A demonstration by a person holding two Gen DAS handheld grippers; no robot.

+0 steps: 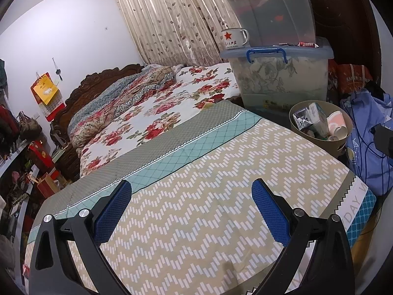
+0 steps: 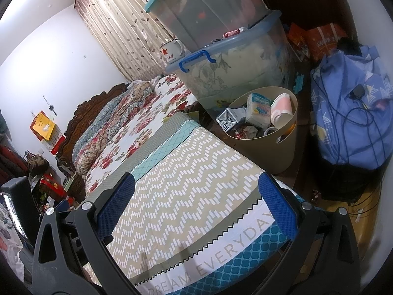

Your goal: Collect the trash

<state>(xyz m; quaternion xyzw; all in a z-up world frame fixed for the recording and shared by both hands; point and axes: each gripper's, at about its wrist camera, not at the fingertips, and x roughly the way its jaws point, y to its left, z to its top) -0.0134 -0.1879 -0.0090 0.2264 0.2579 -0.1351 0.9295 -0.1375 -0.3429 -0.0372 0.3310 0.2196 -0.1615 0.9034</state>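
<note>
Where the zigzag bedspread (image 1: 196, 196) ends at its far corner, the tan bin (image 2: 270, 142) stands just beside the bed, below 2 stacked storage boxes (image 1: 277, 73). Cartons, a tissue pack (image 2: 259, 109) and paper cups (image 2: 280, 113) fill it. My left gripper (image 1: 191, 211) and right gripper (image 2: 196, 206) hover over bare cloth, jaws wide, holding nothing.

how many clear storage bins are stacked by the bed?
2: the lower bin with blue handles sits beside the trash basket; the upper bin is stacked on it. More may be out of frame.
</note>
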